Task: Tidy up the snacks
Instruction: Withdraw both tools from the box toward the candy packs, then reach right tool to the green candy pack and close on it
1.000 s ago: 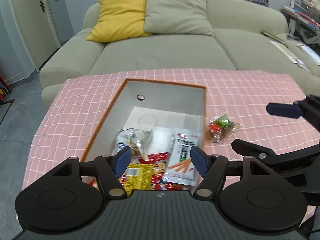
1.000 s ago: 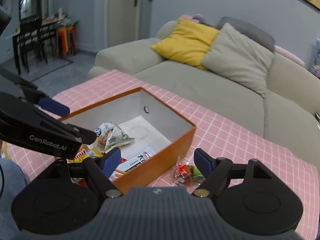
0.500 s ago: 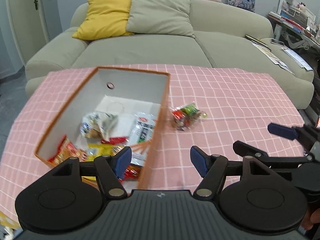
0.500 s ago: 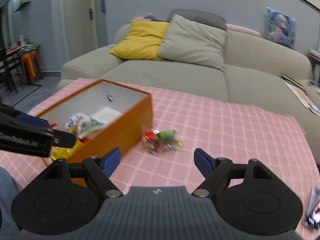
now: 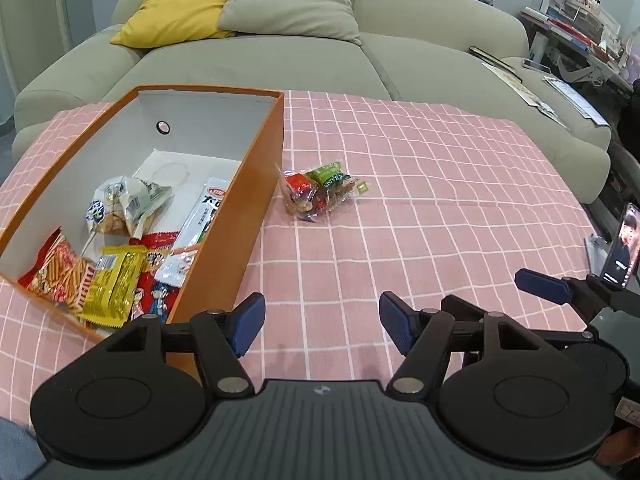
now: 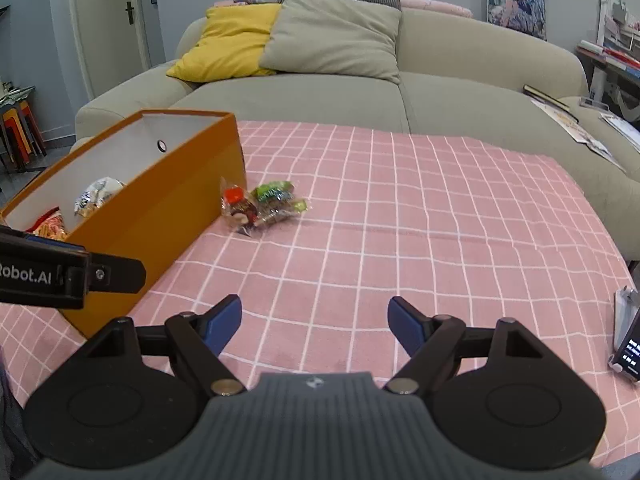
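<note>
Lying just right of the orange box (image 6: 160, 208), the crinkly snack packet (image 6: 262, 206) is light and pinches best mid-body; both the left gripper (image 5: 322, 326) and the right gripper (image 6: 314, 324) are spread, empty.

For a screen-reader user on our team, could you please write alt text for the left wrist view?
An open orange box holding several snack packets sits on a pink checked tablecloth, with one clear packet of mixed snacks lying on the cloth just right of it. The left gripper is open and empty in the foreground, a beige sofa behind.
</note>
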`<move>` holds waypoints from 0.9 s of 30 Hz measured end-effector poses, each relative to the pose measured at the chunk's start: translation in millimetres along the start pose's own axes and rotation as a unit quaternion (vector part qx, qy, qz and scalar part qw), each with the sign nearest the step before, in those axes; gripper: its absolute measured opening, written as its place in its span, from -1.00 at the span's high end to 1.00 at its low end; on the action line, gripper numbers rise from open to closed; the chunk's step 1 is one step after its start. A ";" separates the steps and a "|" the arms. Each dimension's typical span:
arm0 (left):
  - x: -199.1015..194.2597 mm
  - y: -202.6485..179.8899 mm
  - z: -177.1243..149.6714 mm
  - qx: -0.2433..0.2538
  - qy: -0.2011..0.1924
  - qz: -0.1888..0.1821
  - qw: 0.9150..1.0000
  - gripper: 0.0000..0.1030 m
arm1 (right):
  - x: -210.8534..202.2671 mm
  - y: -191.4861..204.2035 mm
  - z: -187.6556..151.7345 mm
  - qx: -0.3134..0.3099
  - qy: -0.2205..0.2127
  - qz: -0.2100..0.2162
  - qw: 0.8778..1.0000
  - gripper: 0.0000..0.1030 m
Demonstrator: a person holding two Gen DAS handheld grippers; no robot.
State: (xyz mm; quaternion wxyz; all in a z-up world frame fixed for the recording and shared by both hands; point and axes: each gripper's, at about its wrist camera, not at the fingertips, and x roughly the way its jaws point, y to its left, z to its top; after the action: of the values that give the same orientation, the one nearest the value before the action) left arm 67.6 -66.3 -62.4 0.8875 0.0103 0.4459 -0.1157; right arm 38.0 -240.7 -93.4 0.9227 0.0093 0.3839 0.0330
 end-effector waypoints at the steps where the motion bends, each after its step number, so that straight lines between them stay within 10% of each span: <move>1: 2.8 -0.7 1.2 0.000 0.000 0.002 1.000 -0.49 | 2.6 -0.9 -0.2 0.000 0.002 0.002 1.000 -0.50; 27: 77.2 -0.5 61.6 -0.067 -0.031 0.061 0.995 -0.07 | 140.9 16.1 78.9 -0.182 -0.024 0.096 0.978 -0.23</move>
State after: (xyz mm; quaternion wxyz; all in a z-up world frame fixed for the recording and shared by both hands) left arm 160.5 -89.3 -86.6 0.9051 -0.0255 0.4232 -0.0318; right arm 192.1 -214.3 -136.9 0.9105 -0.1217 0.3463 0.1903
